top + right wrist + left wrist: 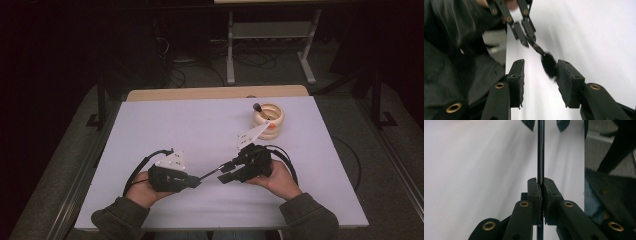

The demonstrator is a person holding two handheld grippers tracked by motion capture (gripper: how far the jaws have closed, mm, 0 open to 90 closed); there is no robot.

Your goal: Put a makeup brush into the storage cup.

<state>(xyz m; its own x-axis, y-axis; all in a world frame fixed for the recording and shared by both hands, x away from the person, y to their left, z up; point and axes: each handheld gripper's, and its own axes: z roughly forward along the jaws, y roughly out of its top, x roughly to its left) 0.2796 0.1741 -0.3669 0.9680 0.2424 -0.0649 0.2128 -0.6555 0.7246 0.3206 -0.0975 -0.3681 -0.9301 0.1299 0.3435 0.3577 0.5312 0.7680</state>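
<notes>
A thin black makeup brush (210, 173) spans the gap between the two grippers above the white table (175, 125). My left gripper (197, 181) is shut on its handle; in the left gripper view the pads (535, 192) clamp the black shaft (540, 157). My right gripper (225, 172) is open around the brush's fluffy black head (549, 64), which touches the right-hand pad (567, 77) while the other pad stands apart. The left gripper (527, 41) shows farther off in the right gripper view, holding the brush near its ferrule.
A cream ringed holder (268, 120) stands at the back right with another dark-tipped brush (258, 108) in it and something orange at its front. A metal desk frame (270, 45) and cables lie on the floor beyond the table's wooden far edge (215, 93).
</notes>
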